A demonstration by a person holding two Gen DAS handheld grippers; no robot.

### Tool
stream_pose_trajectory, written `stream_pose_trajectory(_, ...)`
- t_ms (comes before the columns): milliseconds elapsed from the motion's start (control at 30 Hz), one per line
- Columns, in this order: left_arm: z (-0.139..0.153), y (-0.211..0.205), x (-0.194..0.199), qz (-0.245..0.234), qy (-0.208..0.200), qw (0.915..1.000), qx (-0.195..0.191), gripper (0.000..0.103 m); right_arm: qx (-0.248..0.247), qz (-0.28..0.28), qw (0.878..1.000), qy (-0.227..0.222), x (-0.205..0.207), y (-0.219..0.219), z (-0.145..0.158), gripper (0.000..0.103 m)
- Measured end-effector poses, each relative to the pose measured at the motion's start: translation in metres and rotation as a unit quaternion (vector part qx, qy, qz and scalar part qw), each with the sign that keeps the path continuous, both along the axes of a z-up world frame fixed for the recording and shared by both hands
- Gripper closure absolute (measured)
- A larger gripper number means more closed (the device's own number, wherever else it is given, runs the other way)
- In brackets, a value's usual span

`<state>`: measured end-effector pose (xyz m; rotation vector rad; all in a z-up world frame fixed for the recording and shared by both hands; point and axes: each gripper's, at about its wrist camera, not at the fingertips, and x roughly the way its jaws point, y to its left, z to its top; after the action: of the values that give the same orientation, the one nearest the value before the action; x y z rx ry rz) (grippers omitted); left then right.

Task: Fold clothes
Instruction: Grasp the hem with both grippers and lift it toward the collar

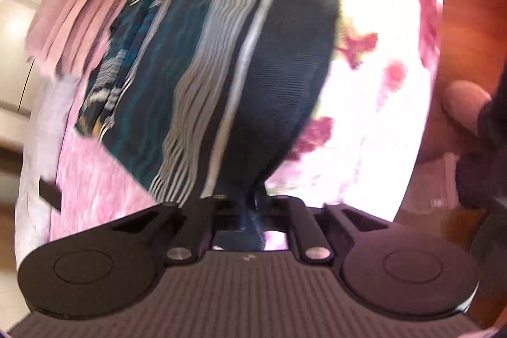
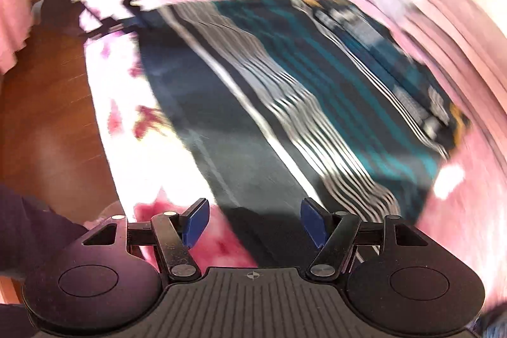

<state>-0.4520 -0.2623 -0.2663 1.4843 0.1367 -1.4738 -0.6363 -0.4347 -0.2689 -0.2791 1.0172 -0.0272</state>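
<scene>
1. The striped garment (image 1: pixel 240 59), dark navy with teal, grey and white bands, lies spread on a pink-and-white floral cover (image 1: pixel 374 53), with one end gathered up into the left gripper.
2. In the right wrist view the same striped garment (image 2: pixel 285 91) runs slantwise across the cover, its plain navy part nearest the camera and its teal, patterned part toward the cover's far right side.
3. The left gripper (image 1: pixel 253 205) has its fingers drawn together on a bunched fold of the navy cloth, which narrows to a pinch right at the tips.
4. The right gripper (image 2: pixel 255 220) stands wide apart, its blue pads (image 2: pixel 196 220) on either side of a broad gap, and grips nothing; the navy edge of the garment lies below that gap.
5. The floral cover (image 2: pixel 126 122) shows white with crimson blotches along the near left edge and paler pink toward the far edge.
6. A folded pink cloth (image 1: pixel 79 5) lies beside the garment's patterned end, touching or just overlapping it; blur prevents saying which.
7. Brown wooden floor (image 2: pixel 41 91) shows past the cover's left edge.
8. Both views are smeared by motion, so fine detail is unreadable.
</scene>
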Motion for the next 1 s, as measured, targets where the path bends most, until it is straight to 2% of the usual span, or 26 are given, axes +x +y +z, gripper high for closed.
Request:
stream_pose_trajectory(167, 0.019, -0.007, 0.009, 0.041, 0.03, 0.9987, -0.005, 0.099, -0.026, 0.039, 0.998, -0.029, 0.025, 0.029, -0.02, 0.036)
stream_pose_trajectory(233, 0.026, -0.007, 0.013, 0.057, 0.039, 0.9976, -0.01, 0.099, -0.033, 0.045, 0.998, -0.028, 0.035, 0.033, -0.029, 0.036)
stream_pose_trajectory(367, 0.027, -0.004, 0.013, 0.064, 0.041, 0.997, -0.013, 0.099, -0.084, 0.072, 0.993, -0.037, 0.029, 0.031, -0.032, 0.036)
stream_pose_trajectory(500, 0.013, 0.002, 0.005, 0.053, 0.022, 0.9983, -0.012, 0.096, -0.149, 0.031, 0.988, -0.028, 0.008, 0.01, -0.036, 0.036)
stream_pose_trajectory(533, 0.009, 0.004, 0.002, 0.05, 0.016, 0.9985, -0.012, 0.093, -0.161, 0.022, 0.986, -0.023, 0.003, 0.004, -0.038, 0.036)
stream_pose_trajectory(633, -0.003, 0.006, -0.004, 0.044, -0.02, 0.9984, -0.029, 0.062, -0.195, -0.002, 0.981, -0.008, -0.011, -0.013, -0.043, 0.036)
stream_pose_trajectory(667, -0.007, 0.007, -0.006, 0.042, -0.034, 0.9979, -0.037, 0.062, -0.198, 0.003, 0.98, -0.006, -0.013, -0.014, -0.044, 0.036)
stream_pose_trajectory(833, -0.016, 0.001, -0.011, 0.019, -0.071, 0.9966, -0.039, 0.062, -0.21, 0.018, 0.978, 0.0, -0.012, -0.017, -0.043, 0.036)
stream_pose_trajectory(867, -0.016, 0.0, -0.011, 0.015, -0.077, 0.9962, -0.038, 0.065, -0.213, 0.018, 0.977, 0.002, -0.014, -0.019, -0.044, 0.036)
stream_pose_trajectory(900, -0.016, -0.001, -0.01, 0.012, -0.082, 0.9959, -0.036, 0.071, -0.216, 0.017, 0.976, 0.004, -0.016, -0.021, -0.044, 0.036)
stream_pose_trajectory(933, -0.015, -0.001, -0.008, 0.012, -0.086, 0.9956, -0.035, 0.085, -0.219, 0.016, 0.976, 0.006, -0.018, -0.024, -0.045, 0.036)
stream_pose_trajectory(967, -0.015, -0.001, -0.006, 0.013, -0.091, 0.9952, -0.034, 0.093, -0.222, 0.015, 0.975, 0.008, -0.02, -0.026, -0.045, 0.036)
stream_pose_trajectory(1000, -0.014, -0.002, -0.004, 0.013, -0.096, 0.9948, -0.033, 0.095, -0.224, 0.015, 0.974, 0.01, -0.022, -0.028, -0.046, 0.036)
